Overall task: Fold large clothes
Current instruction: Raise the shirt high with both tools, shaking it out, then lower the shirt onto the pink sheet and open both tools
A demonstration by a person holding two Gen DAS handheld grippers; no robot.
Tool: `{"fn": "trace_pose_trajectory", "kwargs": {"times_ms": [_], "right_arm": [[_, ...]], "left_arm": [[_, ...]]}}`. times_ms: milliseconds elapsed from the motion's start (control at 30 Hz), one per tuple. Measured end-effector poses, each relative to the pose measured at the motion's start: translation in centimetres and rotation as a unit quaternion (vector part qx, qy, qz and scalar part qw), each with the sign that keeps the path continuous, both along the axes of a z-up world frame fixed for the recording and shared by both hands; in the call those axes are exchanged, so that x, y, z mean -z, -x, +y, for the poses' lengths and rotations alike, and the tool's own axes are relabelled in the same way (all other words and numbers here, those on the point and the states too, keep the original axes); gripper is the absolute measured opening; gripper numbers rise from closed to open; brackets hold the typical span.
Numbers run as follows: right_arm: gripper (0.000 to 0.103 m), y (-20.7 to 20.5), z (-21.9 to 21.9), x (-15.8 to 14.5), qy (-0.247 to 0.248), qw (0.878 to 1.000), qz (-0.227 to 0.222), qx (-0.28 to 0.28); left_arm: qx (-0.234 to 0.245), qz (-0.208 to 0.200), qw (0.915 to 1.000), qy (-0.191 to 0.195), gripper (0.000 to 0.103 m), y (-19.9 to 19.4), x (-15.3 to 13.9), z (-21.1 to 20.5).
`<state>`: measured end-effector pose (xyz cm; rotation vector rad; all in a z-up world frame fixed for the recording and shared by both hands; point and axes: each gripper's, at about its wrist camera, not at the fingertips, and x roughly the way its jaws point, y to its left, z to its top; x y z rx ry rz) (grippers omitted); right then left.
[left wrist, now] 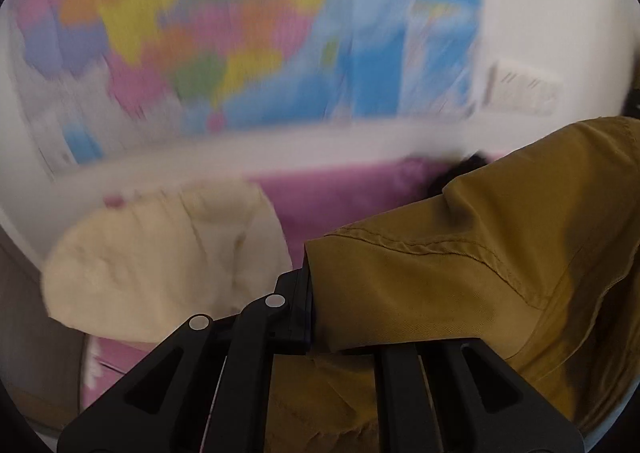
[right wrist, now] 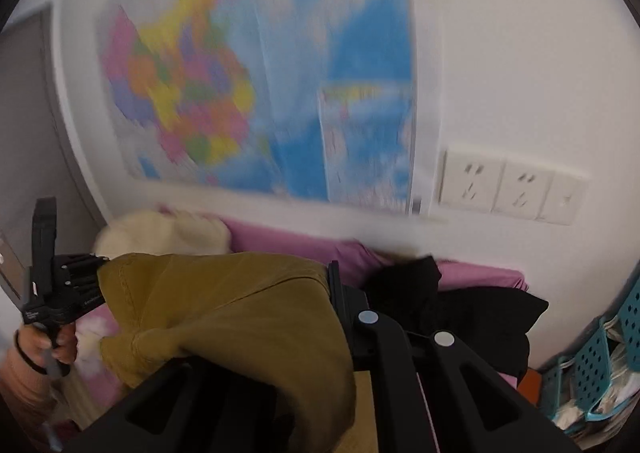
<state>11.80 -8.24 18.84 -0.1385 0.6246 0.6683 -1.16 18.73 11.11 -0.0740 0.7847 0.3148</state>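
Both tools are clamped on one mustard-brown garment (right wrist: 224,305), left tool (left wrist: 310,305) and right tool (right wrist: 334,305) holding it stretched in the air above the pink bed (right wrist: 480,277), so folding looks barely begun, with laying flat and every fold apparently left.

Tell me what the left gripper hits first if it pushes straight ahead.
Likely the pink bedding just past the mustard garment clamped in the left gripper, then the white wall with the map. The cream pile sits left of that line. Depth is unclear.
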Motion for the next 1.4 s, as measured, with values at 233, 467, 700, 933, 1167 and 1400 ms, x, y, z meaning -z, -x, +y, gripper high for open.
{"fn": "trace_pose_trajectory", "kwargs": {"times_ms": [233,467,700,933,1167,1400], "right_arm": [[0.004,-8.7,2.8,7.5,0.024,0.995,0.099,0.020],[0.034,-14.8,3.3,14.6,0.055,0.978,0.193,0.049],[0.077,-13.1,-1.5,13.4,0.028,0.976,0.211,0.048],[0.097,1.1,-5.6,8.0,0.066,0.992,0.094,-0.054],[0.097,10.7,-5.6,15.0,0.137,0.977,0.141,-0.085],[0.019,10.8,-8.0,13.5,0.110,0.983,0.123,-0.085]], "left_arm": [[-0.008,0.044,0.9986,0.027,0.009,-5.1,4.7,3.2],[-0.019,0.113,0.9928,0.034,0.025,-9.2,9.0,4.7],[-0.031,0.122,0.9920,0.009,0.069,-9.2,10.1,5.1],[0.032,0.036,0.9985,0.025,0.085,-3.0,5.0,4.2],[0.142,-0.029,0.9890,0.026,0.091,1.4,2.6,-0.8],[0.226,0.068,0.9710,-0.036,0.084,-3.0,8.8,-7.9]]}}
